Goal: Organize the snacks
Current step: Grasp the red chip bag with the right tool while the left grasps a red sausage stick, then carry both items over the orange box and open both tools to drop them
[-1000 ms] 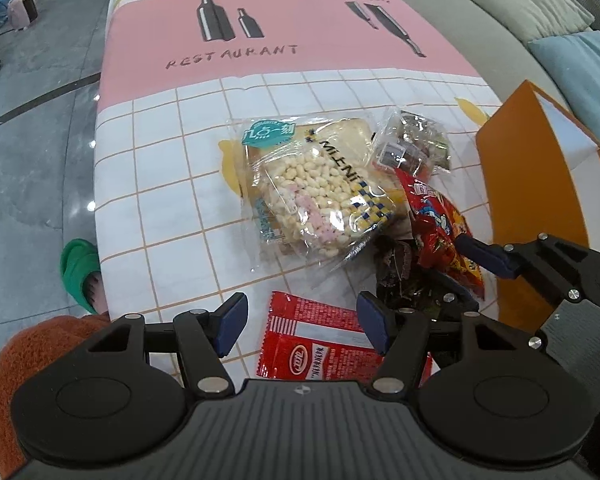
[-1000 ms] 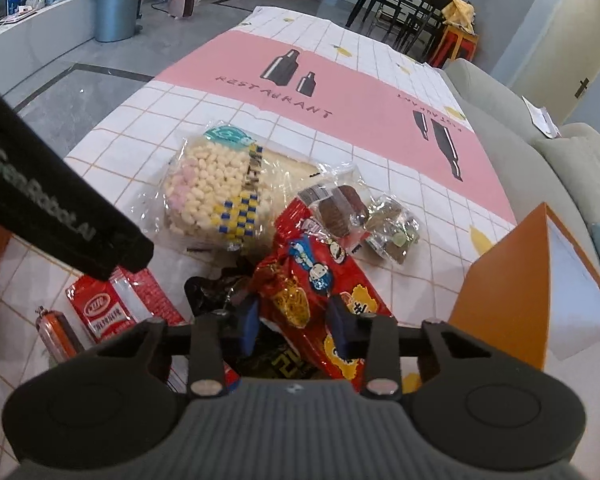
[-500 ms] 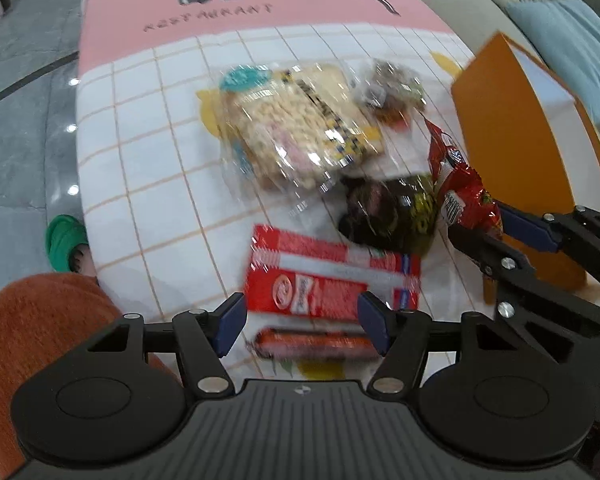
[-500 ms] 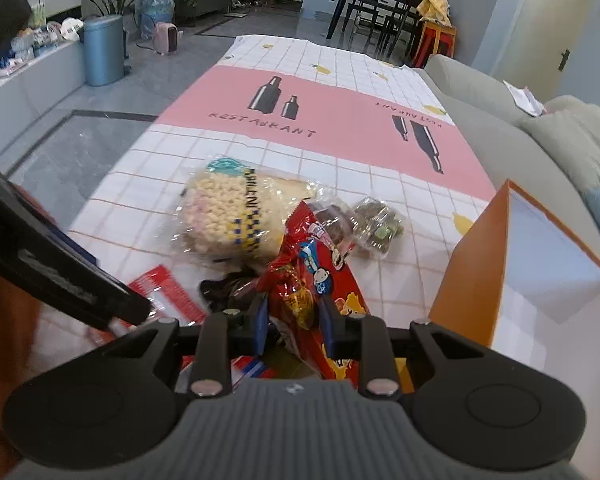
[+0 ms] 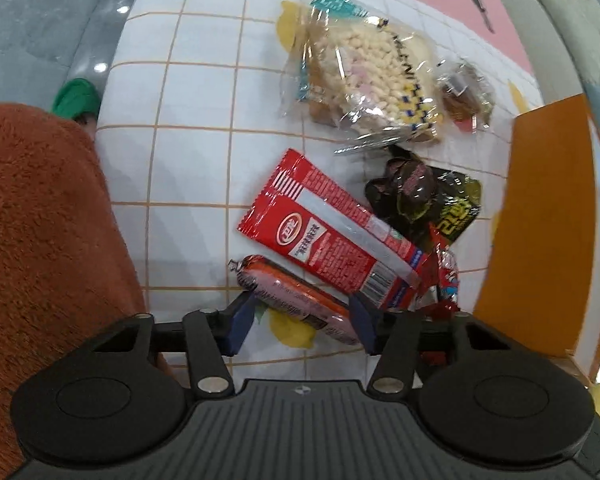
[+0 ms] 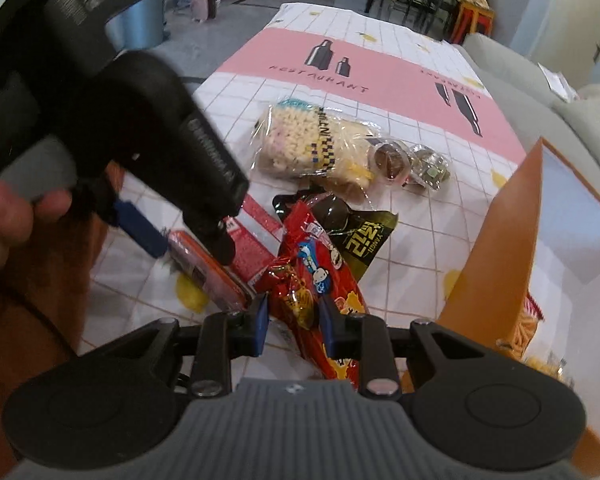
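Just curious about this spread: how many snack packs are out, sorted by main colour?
Red: 3, flat packet, sausage stick, cartoon bag
Black: 1, pouch
Clear: 3, puffed-grain bag, two small packs
Total: 7

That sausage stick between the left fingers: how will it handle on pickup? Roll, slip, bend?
The sausage stick looks round and plump, so it may roll if nudged. Its orange casing is glossy, probably slippery. It lies slantwise between the closing fingers of the left gripper, so it could twist as they meet it. It likely stays fairly stiff.
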The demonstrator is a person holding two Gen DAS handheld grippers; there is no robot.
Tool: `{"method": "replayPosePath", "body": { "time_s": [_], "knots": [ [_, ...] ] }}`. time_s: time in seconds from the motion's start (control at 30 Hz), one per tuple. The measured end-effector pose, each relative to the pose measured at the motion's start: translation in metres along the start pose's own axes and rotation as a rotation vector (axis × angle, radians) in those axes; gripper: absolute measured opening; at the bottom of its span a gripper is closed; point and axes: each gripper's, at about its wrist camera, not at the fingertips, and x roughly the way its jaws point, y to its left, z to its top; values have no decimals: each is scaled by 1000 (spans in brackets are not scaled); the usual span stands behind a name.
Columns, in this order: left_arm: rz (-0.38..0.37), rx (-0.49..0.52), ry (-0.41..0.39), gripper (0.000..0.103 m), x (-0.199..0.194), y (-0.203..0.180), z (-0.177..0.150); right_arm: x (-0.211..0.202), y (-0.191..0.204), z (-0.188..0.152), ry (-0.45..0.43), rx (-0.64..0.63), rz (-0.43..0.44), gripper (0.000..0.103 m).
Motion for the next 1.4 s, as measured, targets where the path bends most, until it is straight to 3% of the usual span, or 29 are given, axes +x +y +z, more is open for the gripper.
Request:
{"method": "replayPosePath", "body": {
  "time_s": [0.27, 0.3, 0.67, 0.9, 1.17, 1.4],
  "knots": [
    [5, -65, 0, 45, 9, -3, 1, 10, 6, 1, -10, -89, -49, 26],
    [10, -61, -6, 38, 9, -5, 1, 11, 6, 2, -10, -90, -50, 25],
    [17, 78, -69, 26, -7, -14, -10, -2, -2, 10, -56, -27, -29, 21],
    [13, 158, -145, 24, -33, -24, -20, -14, -16, 11, -86, 77, 10, 19],
    [-18, 214, -249, 24, -69, -43, -26, -48, -27, 15, -183, 165, 40, 18],
    [-35, 288, -337, 24, -109, -72, -31, -87, -33, 21, -301, 177, -3, 18]
  ]
}}
